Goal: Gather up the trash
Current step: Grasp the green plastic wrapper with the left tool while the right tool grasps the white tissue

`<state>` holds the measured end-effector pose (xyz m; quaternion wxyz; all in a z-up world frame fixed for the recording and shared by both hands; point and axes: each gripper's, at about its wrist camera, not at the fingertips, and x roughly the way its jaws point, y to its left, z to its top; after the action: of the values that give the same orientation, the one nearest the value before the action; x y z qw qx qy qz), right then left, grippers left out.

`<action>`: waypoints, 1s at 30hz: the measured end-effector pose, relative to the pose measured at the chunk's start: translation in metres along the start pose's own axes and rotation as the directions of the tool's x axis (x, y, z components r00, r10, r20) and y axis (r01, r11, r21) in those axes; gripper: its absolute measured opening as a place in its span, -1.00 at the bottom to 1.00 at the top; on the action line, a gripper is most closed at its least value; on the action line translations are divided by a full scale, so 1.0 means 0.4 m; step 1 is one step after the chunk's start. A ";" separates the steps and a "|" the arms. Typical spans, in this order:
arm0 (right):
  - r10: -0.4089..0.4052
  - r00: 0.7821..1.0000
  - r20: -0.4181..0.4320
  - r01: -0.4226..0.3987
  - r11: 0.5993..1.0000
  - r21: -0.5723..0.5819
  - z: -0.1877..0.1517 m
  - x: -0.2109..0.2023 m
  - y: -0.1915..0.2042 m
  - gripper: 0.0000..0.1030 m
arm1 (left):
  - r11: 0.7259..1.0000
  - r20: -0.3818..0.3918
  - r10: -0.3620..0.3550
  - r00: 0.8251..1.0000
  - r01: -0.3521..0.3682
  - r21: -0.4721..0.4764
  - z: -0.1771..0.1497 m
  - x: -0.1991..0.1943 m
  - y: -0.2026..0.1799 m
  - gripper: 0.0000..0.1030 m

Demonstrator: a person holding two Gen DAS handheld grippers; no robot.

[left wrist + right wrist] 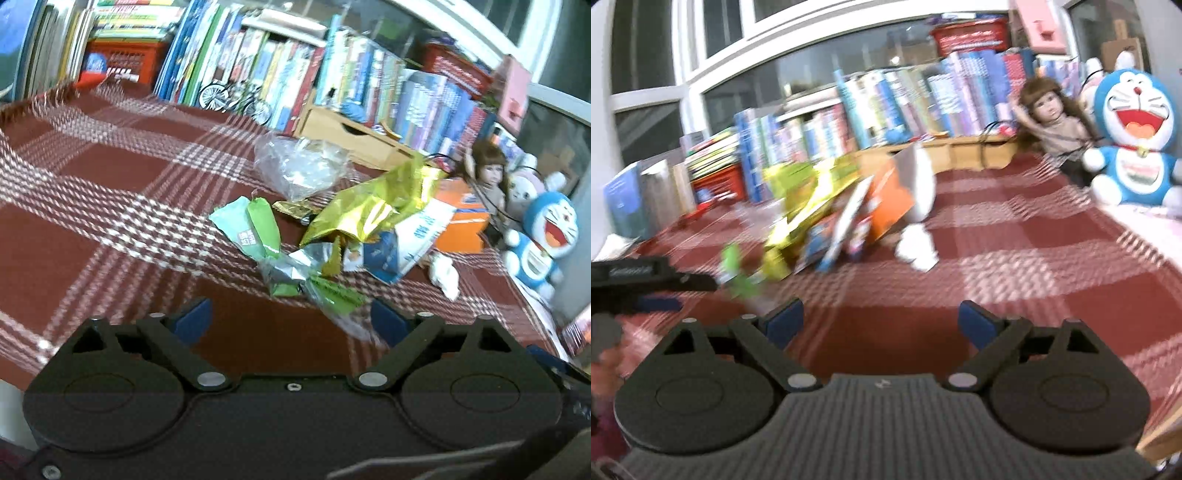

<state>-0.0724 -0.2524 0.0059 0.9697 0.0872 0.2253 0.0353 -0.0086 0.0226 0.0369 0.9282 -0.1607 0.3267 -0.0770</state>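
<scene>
A heap of trash lies on the red checked tablecloth point(110, 206). In it are a clear plastic bag point(299, 168), a gold foil bag point(373, 206), a green wrapper point(251, 229), silver and green wrappers point(295, 269), a blue-white packet point(417, 236), an orange box point(461, 218) and crumpled white paper point(445, 275). My left gripper point(290, 315) hovers open just short of the heap, with a small green wrapper point(334, 295) lying close to its right finger. My right gripper point(881, 319) is open and empty over bare cloth. The gold foil bag point(809, 199), orange box point(890, 199) and white paper point(918, 251) lie ahead to its left.
Rows of books point(280, 74) line the back, with a wooden organiser point(351, 136) and a model bicycle point(236, 99) in front of them. A doll point(1052, 118) and a blue cat plush point(1134, 147) sit at the right. The left tool's black housing point(635, 275) shows at the left edge.
</scene>
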 end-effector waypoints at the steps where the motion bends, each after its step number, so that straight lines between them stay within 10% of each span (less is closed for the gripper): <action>1: -0.018 1.000 -0.001 0.018 1.000 0.003 0.007 0.023 -0.014 0.79 | 1.000 0.004 0.008 1.000 -0.008 -0.003 -0.002 0.029 0.001 0.70; 12: -0.028 0.998 -0.060 0.024 0.997 -0.079 0.091 0.244 -0.034 0.67 | 0.995 0.091 0.096 0.991 -0.098 0.019 -0.014 0.162 -0.026 0.68; 14: -0.031 0.996 -0.080 0.024 0.996 -0.089 0.093 0.275 -0.032 0.63 | 0.995 0.101 0.093 0.991 -0.096 0.023 -0.010 0.168 -0.026 0.44; 16: -0.032 0.995 -0.099 0.024 0.996 -0.086 0.093 0.303 -0.034 0.46 | 0.996 0.100 0.084 0.991 -0.088 0.032 -0.010 0.169 -0.023 -0.23; 19: -0.023 0.989 -0.145 0.015 0.998 -0.056 0.091 0.330 -0.040 -0.36 | 0.998 0.119 0.046 0.992 -0.051 0.042 -0.019 0.147 -0.023 -0.31; 30: 0.038 0.995 -0.096 -0.041 0.999 -0.024 0.045 0.196 -0.024 -0.41 | 0.986 0.196 -0.047 0.979 0.015 0.164 -0.054 -0.005 -0.049 -0.44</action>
<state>0.0063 -0.2561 -0.0138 0.9580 0.0773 0.2691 0.0615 -0.0244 -0.0008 0.0291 0.9649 -0.0967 0.2220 -0.1012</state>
